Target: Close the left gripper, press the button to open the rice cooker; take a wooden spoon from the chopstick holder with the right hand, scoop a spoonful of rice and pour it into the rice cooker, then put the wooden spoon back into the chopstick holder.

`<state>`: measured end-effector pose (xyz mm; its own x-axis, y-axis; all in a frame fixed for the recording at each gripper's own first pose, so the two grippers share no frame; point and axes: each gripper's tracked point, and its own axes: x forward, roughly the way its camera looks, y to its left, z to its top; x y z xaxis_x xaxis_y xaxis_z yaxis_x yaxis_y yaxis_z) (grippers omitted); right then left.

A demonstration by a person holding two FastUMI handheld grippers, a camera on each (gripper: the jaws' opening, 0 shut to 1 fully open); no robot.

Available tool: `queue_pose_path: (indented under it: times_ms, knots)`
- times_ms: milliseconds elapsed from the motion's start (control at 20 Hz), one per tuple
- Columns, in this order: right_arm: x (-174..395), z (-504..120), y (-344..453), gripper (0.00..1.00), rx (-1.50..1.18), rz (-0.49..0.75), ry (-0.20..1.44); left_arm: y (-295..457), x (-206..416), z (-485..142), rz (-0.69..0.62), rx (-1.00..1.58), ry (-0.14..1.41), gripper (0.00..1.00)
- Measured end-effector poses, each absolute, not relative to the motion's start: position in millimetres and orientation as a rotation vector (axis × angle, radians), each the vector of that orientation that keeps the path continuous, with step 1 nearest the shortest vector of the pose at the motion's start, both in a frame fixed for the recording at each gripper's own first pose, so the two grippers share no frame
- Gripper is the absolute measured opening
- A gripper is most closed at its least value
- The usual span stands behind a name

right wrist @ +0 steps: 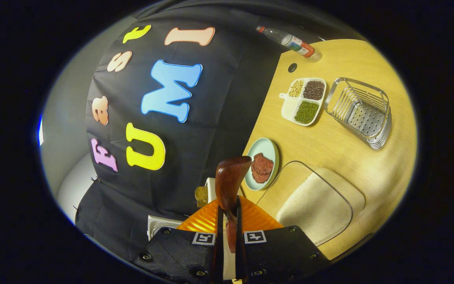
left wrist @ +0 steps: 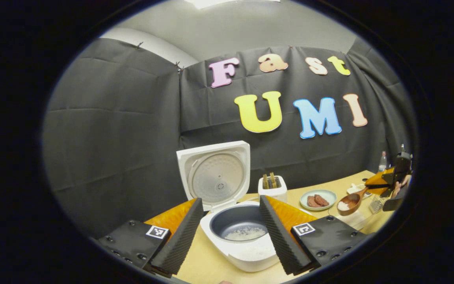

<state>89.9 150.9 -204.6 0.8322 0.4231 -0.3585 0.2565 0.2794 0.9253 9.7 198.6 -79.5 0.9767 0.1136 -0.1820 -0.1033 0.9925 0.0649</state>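
Low centre of the left gripper view, the rice cooker [left wrist: 237, 232] stands lid-up with some rice inside — ready to receive. The left gripper [left wrist: 231, 236] idles with fingers apart. At right, the right gripper [right wrist: 227, 232] is clamped on the wooden spoon [left wrist: 351, 203], its bowl level so the scooped rice stays in.

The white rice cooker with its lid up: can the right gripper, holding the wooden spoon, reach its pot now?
Probably yes. The white rice cooker stands open, and nothing lies between it and the loaded wooden spoon in the right gripper.
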Motion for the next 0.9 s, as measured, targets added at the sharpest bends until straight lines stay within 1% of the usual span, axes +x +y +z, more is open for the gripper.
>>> queue_pose_path:
  times_ms: [50, 100, 150, 500, 900]
  knots:
    - [91, -198, 157, 0.12, 1.32, 0.137, 0.619, 201, 10, -81, 0.115, 0.051, 0.188, 0.98]
    - [91, -192, 165, 0.12, 1.332, 0.157, 0.621, 204, 9, -81, 0.122, 0.049, 0.188, 1.0]
    - [92, -187, 173, 0.12, 1.343, 0.176, 0.622, 208, 7, -82, 0.129, 0.047, 0.188, 0.98]
    - [105, -149, 244, 0.12, 1.347, 0.319, 0.634, 241, -8, -86, 0.195, 0.04, 0.195, 0.98]
    - [108, -141, 316, 0.12, 1.318, 0.433, 0.687, 275, -39, -95, 0.283, 0.032, 0.219, 0.98]
